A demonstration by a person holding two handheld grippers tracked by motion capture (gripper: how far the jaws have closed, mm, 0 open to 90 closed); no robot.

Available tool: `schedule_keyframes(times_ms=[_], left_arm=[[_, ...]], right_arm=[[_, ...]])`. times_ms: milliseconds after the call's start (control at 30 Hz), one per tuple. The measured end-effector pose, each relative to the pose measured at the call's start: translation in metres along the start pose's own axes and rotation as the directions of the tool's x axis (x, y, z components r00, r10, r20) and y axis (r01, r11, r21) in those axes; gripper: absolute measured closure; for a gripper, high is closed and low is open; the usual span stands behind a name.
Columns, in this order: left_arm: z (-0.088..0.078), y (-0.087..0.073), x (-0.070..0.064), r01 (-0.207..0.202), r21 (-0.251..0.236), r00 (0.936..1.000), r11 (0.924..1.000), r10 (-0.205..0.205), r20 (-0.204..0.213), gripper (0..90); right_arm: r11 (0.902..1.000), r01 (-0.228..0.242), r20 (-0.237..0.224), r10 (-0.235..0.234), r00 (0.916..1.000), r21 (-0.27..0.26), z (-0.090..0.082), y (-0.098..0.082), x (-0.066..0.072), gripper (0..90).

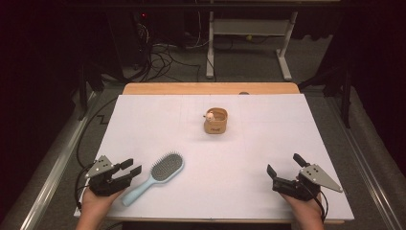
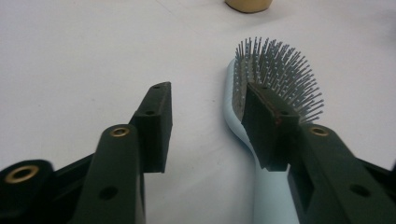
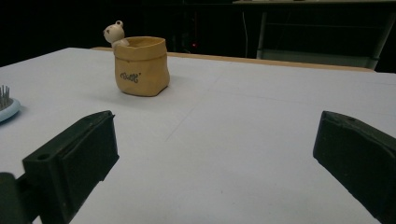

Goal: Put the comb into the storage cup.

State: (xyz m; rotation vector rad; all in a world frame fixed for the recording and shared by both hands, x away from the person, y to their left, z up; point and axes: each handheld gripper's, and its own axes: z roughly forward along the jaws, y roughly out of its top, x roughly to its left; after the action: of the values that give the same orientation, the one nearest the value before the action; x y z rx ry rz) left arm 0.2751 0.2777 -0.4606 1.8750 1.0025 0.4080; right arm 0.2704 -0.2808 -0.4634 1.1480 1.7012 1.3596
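Left claw (image 1: 136,167) sits at the near-left edge of the counter (image 1: 268,120), jaws partly apart with nothing between them; the brush (image 1: 158,175) lies just right of it, bristles up, handle toward the near edge, head pointing far-right. From the left claw's camera one jaw overlaps the brush handle (image 2: 271,196), can't tell if it touches. Right claw (image 1: 284,164) rests near-right, jaws wide, empty. My read: the step is picking up the brush with the left claw. To do it well: shift right so the handle sits between the jaws, straddle it across its narrow width close to the neck, stay off the bristles, get the lower jaw flat to the counter before closing. Pot (image 1: 216,120), tan with a small bear (image 3: 114,33) at its rim, stands upright mid-counter, far of both claws, well apart from the brush. Its inside is hard to see; looks empty apart from the bear.
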Motion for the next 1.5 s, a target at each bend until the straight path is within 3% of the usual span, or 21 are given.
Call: schedule_keyframes(times_ms=[100, 500, 800, 867, 1133, 1367, 1500], left_arm=[[0.001, 0.000, 0.001, 0.005, -0.007, 0.9999, 1.0000, -0.006, -0.010, 46.5], [0.001, 0.000, 0.000, -0.004, -0.026, 0.9998, 0.9996, 0.004, -0.019, 38.2], [0.004, 0.005, -0.002, 0.012, -0.067, 0.9997, 0.9977, -0.013, -0.020, 8.8], [0.006, 0.007, -0.004, 0.000, -0.056, 0.9998, 0.9984, -0.001, -0.020, 0.6], [0.009, 0.010, -0.011, -0.048, -0.048, 0.9984, 0.9977, 0.046, -0.032, 0.0], [0.009, 0.012, -0.011, -0.052, -0.029, 0.9983, 0.9982, 0.051, -0.030, 0.0], [0.010, 0.015, -0.014, -0.050, 0.017, 0.9982, 0.9986, 0.050, -0.033, 0.0]], right_arm=[[1.0000, 0.002, -0.001, -0.002, 1.0000, 0.000, 0.001, 0.000, 0.000, 0.6], [1.0000, 0.002, -0.004, -0.002, 1.0000, -0.003, 0.000, 0.000, 0.000, 0.6], [0.9999, -0.012, 0.000, 0.012, 0.9999, -0.007, -0.001, 0.000, -0.001, 0.6], [0.9999, -0.011, 0.002, 0.011, 0.9999, -0.011, -0.001, 0.000, -0.001, 0.6], [0.9998, -0.011, 0.005, 0.011, 0.9999, -0.014, -0.002, 0.001, -0.002, 0.5], [0.9998, -0.014, 0.003, 0.014, 0.9999, -0.012, -0.002, 0.000, -0.002, 0.5], [0.9997, -0.021, 0.008, 0.021, 0.9998, -0.009, -0.001, 0.000, -0.003, 0.5]])
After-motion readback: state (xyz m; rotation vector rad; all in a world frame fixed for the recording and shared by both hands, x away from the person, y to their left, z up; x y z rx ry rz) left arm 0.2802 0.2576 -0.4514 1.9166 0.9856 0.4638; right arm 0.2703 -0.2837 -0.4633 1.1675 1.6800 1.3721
